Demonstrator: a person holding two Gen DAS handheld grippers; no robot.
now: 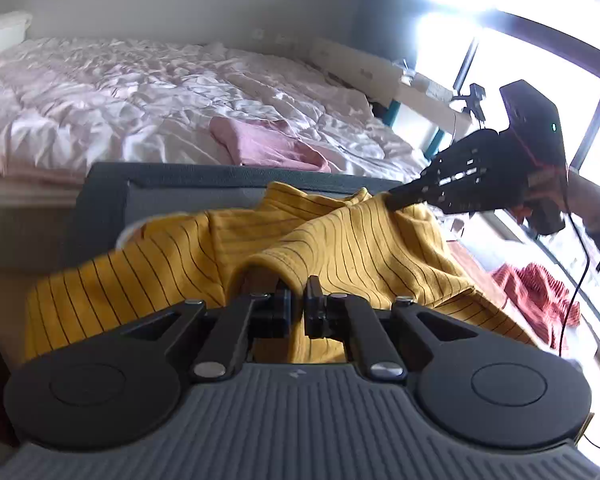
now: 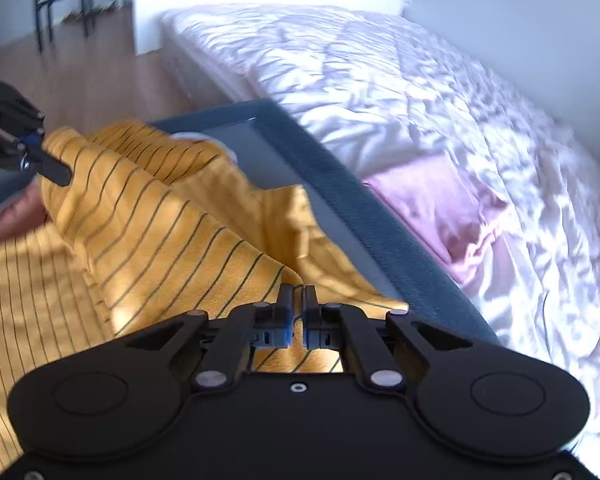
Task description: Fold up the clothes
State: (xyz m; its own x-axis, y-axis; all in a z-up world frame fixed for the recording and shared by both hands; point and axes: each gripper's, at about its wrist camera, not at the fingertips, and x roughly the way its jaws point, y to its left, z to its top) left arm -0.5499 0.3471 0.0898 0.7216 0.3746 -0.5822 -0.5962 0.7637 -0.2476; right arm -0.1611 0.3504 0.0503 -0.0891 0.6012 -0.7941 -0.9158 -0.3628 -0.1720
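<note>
Yellow striped shirt (image 1: 340,240) lifted between both tools above a dark grey tray (image 1: 172,184) beside the bed (image 1: 140,100) | left hand-held gripper (image 1: 296,292) pinching a shirt fold | right hand-held gripper (image 2: 298,296) pressed together on another edge | pink garment (image 1: 268,144) on bed | red cloth (image 1: 540,300) near window

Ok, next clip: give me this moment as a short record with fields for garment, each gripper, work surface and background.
garment: mustard-yellow shirt with thin dark stripes, lifted and draped
left gripper: shut on a fold of the shirt
right gripper: shut on the shirt's edge
work surface: dark grey padded panel under the shirt
background: bed with crumpled pale pink duvet; folded pink cloth on it; red patterned cloth near the window
</note>
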